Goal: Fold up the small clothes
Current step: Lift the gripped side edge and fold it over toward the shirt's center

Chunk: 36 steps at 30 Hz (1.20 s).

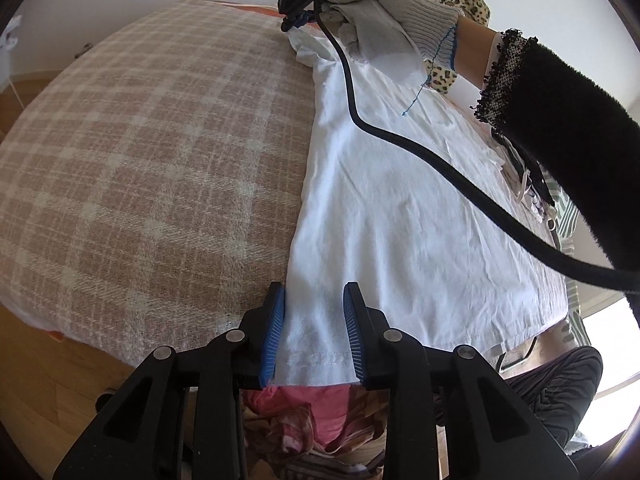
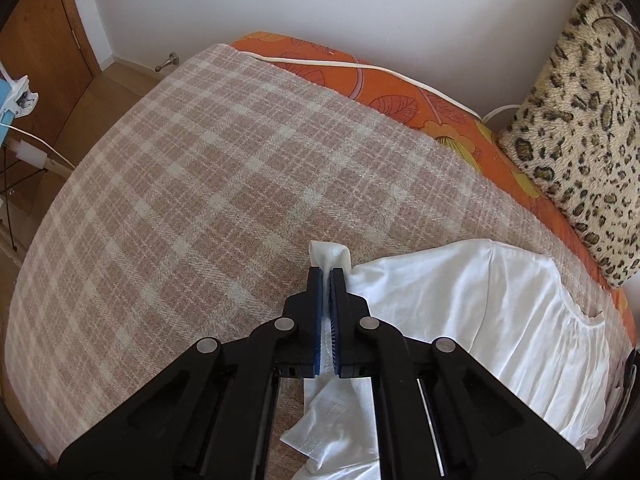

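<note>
We see a bed under a pink-and-cream plaid blanket (image 2: 224, 184), with an orange leaf-print sheet (image 2: 400, 88) showing along its edge at 12 to 2 o'clock. A white cord (image 2: 344, 65) lies across that sheet. At 3 o'clock we see a leopard-print cushion (image 2: 580, 128) against the white wall (image 2: 320, 0). At 10 o'clock there is a wooden door (image 2: 44, 36) and a door stop (image 2: 168, 60). In the left wrist view, crumpled pink fabric (image 1: 312, 408) lies at 6 o'clock.
</note>
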{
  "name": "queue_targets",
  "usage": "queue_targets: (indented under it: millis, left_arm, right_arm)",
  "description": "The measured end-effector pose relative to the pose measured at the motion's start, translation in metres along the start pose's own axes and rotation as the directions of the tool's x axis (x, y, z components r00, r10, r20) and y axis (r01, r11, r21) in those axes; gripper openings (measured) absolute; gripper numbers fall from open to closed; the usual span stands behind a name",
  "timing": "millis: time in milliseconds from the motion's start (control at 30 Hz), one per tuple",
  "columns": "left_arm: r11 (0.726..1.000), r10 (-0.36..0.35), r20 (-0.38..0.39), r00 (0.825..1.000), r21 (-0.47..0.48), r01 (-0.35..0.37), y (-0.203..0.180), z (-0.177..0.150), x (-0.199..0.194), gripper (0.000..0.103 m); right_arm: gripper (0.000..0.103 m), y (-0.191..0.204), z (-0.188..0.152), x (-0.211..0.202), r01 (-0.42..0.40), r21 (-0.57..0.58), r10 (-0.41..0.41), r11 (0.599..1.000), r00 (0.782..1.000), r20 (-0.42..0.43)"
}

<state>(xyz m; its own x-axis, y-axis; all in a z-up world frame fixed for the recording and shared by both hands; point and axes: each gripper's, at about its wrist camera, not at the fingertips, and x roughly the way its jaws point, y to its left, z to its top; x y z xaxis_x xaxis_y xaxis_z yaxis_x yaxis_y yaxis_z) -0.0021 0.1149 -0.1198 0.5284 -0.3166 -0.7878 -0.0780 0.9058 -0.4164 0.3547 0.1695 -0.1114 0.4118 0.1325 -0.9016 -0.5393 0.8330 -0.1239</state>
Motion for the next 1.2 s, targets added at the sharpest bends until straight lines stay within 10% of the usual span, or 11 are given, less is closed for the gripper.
queue_targets:
  millis: [100,367,433,500,567,867,967,1200]
  left_arm:
    - [1.0,0.003,-0.005,1.0,-0.003,-0.003,0.004,-0.001,0.001,0.005]
    - [0.995,-0.061,0.007,0.998,-0.079,0.061,0.02,-0.002,-0.005,0.005]
    - [0.994,-0.066,0.01,0.998,-0.089,0.067,0.019,0.0,-0.006,0.005]
    - [0.993,-0.058,0.009,0.998,-0.105,0.059,0.021,0.002,-0.008,0.008]
    - [0.991,-0.044,-0.006,0.999,-0.129,0.042,0.027,0.004,-0.01,0.024]
    - [0.995,-0.055,-0.001,0.998,-0.082,0.055,0.015,-0.004,-0.006,0.025]
    - [0.998,-0.039,0.005,0.999,-0.04,0.039,0.007,-0.004,-0.003,0.012]
    - [0.993,-0.109,0.023,0.994,-0.052,0.11,0.008,-0.004,-0.005,0.003]
  right_arm:
    - [0.004,-0.014,0.006,-0.011,-0.028,0.051,0.026,0.998,0.999,0.031]
    - [0.004,-0.025,0.007,-0.015,-0.048,0.084,0.045,0.995,0.998,0.04]
    - [0.014,-0.025,0.007,-0.014,-0.043,0.09,0.041,0.995,0.999,0.028]
    - [0.05,-0.024,0.008,-0.012,-0.053,0.086,0.052,0.995,0.999,0.016]
    - [0.056,-0.02,0.009,-0.013,-0.032,0.066,0.03,0.997,0.999,0.029]
    - [0.055,-0.006,0.009,0.013,0.074,0.002,-0.074,0.997,0.996,-0.052]
    - [0.022,-0.01,0.007,0.02,0.087,0.015,-0.086,0.996,0.994,-0.067]
    - [0.006,-0.025,0.005,0.013,0.095,0.038,-0.094,0.995,0.995,-0.032]
